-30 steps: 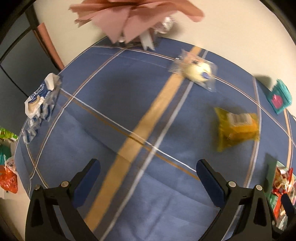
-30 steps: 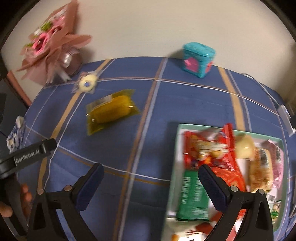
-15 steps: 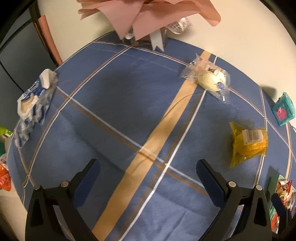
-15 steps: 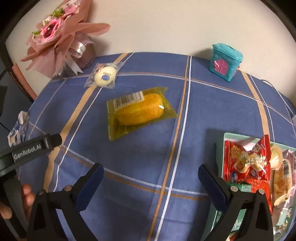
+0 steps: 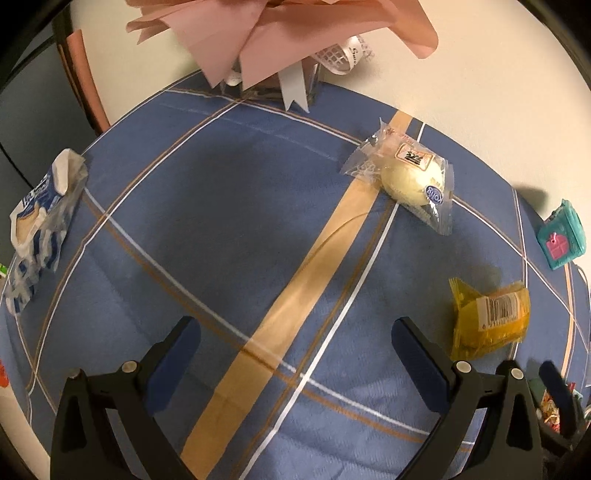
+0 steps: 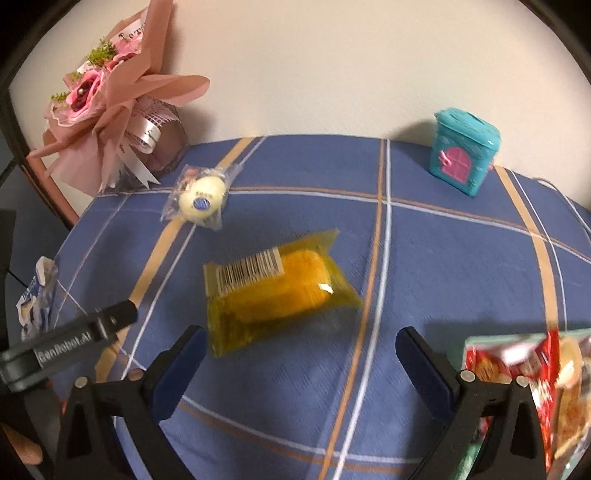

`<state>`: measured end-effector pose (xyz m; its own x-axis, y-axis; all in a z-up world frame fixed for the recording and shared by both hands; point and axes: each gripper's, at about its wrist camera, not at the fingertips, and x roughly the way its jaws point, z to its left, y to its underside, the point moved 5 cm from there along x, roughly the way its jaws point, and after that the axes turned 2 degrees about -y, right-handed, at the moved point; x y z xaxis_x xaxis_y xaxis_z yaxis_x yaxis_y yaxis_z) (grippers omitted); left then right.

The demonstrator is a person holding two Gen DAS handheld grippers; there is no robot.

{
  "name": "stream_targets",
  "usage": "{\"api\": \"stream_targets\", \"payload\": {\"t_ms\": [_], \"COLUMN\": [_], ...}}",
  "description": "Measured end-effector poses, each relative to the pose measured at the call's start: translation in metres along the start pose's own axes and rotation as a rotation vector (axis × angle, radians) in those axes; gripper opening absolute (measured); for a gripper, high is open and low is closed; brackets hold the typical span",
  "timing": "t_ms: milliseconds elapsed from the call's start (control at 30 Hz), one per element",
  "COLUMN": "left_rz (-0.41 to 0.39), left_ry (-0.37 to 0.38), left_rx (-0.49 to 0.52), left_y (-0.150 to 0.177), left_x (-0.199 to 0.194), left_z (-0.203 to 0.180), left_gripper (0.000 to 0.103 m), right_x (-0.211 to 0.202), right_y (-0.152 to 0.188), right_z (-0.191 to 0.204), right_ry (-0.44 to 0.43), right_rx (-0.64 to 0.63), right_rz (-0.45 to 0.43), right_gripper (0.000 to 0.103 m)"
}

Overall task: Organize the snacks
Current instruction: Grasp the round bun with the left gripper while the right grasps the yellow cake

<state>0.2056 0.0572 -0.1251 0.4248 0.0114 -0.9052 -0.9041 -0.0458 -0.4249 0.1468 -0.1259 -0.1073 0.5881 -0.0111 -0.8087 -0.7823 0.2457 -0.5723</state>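
Observation:
A yellow wrapped cake (image 6: 277, 288) lies on the blue plaid tablecloth just ahead of my open, empty right gripper (image 6: 295, 354); it also shows in the left wrist view (image 5: 487, 317). A clear packet with a round white bun (image 5: 406, 177) lies further back (image 6: 201, 197). A blue-and-white biscuit pack (image 5: 40, 218) lies at the left table edge (image 6: 35, 295). A green tray (image 6: 476, 341) with several snack packs is at the right. My left gripper (image 5: 295, 354) is open and empty above bare cloth.
A pink flower bouquet (image 6: 110, 88) stands at the back left against the wall (image 5: 280, 33). A teal toy house box (image 6: 463, 162) stands at the back right (image 5: 561, 240). The left gripper's body (image 6: 70, 339) shows at the right view's left edge.
Both grippers moved forward and left over the table. The yellow cake now sits close ahead of the right gripper; the tray has slid to the right edge of view.

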Motion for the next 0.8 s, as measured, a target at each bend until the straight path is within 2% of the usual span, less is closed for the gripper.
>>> {"api": "stream_targets", "payload": {"t_ms": [233, 333, 600, 700, 800], "left_rz": [-0.04, -0.049, -0.033, -0.026, -0.02], "left_ry": [-0.007, -0.039, -0.022, 0.003, 0.036], "left_rx": [0.006, 0.041, 0.133, 0.145, 0.154], "left_y": [-0.017, -0.026, -0.043, -0.048, -0.058], "left_x": [0.004, 0.011, 0.02, 0.02, 0.02], "left_z": [0.0, -0.004, -0.02, -0.024, -0.031], "left_gripper": [0.103, 0.103, 0.103, 0.103, 0.103], "right_x": [0.023, 0.031, 0.042, 0.043, 0.042], "right_y": [-0.011, -0.014, -0.016, -0.016, -0.018], "right_z": [0.008, 0.007, 0.001, -0.003, -0.01], "right_ry": [0.002, 0.008, -0.014, -0.032, -0.046], "right_rx": [-0.041, -0.047, -0.028, 0.002, 0.029], "right_rz": [0.004, 0.007, 0.011, 0.016, 0.015], "right_gripper": [0.103, 0.103, 0.103, 0.094, 0.091]}}
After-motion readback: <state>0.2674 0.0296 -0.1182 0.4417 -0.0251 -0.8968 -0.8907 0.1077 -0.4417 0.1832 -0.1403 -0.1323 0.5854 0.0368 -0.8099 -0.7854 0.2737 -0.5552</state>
